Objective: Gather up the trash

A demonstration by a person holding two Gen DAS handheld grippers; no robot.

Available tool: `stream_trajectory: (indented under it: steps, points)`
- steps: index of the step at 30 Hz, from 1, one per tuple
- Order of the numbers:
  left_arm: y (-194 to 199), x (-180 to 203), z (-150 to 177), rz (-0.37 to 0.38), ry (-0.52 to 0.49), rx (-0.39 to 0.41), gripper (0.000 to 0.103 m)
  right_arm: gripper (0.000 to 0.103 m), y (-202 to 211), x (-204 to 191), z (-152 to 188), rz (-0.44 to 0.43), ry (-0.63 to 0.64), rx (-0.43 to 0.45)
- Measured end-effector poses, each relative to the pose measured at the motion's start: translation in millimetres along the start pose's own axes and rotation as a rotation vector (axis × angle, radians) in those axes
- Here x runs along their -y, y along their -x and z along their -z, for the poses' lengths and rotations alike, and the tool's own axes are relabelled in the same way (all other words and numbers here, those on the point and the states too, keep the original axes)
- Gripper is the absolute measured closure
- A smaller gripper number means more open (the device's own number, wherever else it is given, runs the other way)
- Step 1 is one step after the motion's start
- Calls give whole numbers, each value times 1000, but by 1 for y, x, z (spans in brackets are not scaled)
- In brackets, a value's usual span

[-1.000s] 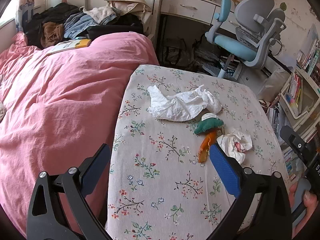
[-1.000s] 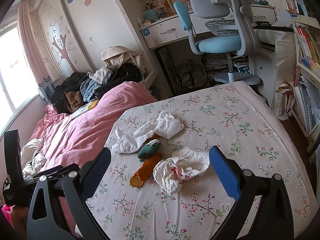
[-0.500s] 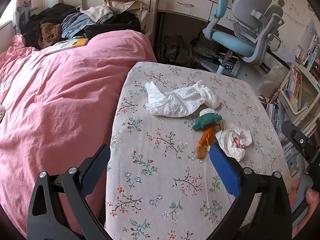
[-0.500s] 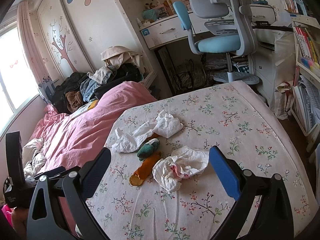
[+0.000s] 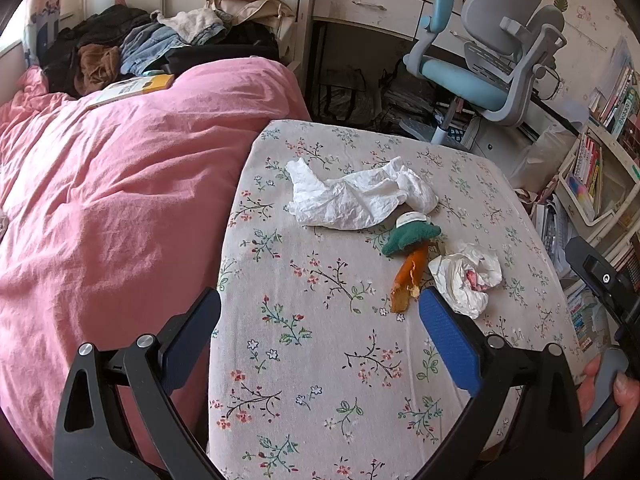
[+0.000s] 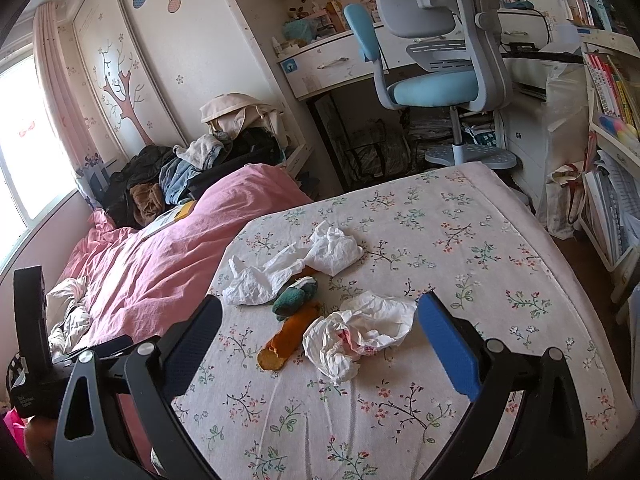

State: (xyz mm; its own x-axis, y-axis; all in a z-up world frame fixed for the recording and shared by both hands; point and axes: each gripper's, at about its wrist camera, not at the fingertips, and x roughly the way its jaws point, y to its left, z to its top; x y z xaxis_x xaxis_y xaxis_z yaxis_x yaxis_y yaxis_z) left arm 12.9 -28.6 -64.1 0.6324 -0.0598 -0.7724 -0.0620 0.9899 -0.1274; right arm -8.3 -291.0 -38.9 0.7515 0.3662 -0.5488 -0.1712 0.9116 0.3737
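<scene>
On the floral tablecloth (image 5: 312, 360) lie a long crumpled white tissue (image 5: 352, 196), a small crumpled tissue with red marks (image 5: 466, 276) and a carrot plush toy with a green top (image 5: 410, 256). My left gripper (image 5: 320, 332) hovers open over the near part of the table, short of the trash. In the right wrist view the same long crumpled white tissue (image 6: 296, 264), red-marked tissue (image 6: 356, 336) and carrot plush toy (image 6: 294, 324) appear. My right gripper (image 6: 320, 332) stands open with the red-marked tissue just ahead of its fingers.
A pink duvet (image 5: 112, 200) covers the bed left of the table, with a clothes pile (image 5: 140, 48) and a book (image 5: 132, 88) at its far end. A blue-grey desk chair (image 5: 488, 72), a white desk (image 6: 340, 64) and bookshelves (image 5: 600, 160) stand beyond.
Both grippers have drifted slightly; the left view has tilted so the trash sits a little lower and nearer. Both stay open and nothing on the table has moved.
</scene>
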Motion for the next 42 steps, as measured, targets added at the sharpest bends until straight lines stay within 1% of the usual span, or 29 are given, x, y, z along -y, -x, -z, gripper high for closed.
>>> stream_trajectory:
  steps: [42]
  points:
    - [0,1,1,2,-3,-3,7,9,0,4,4,3,1,-6]
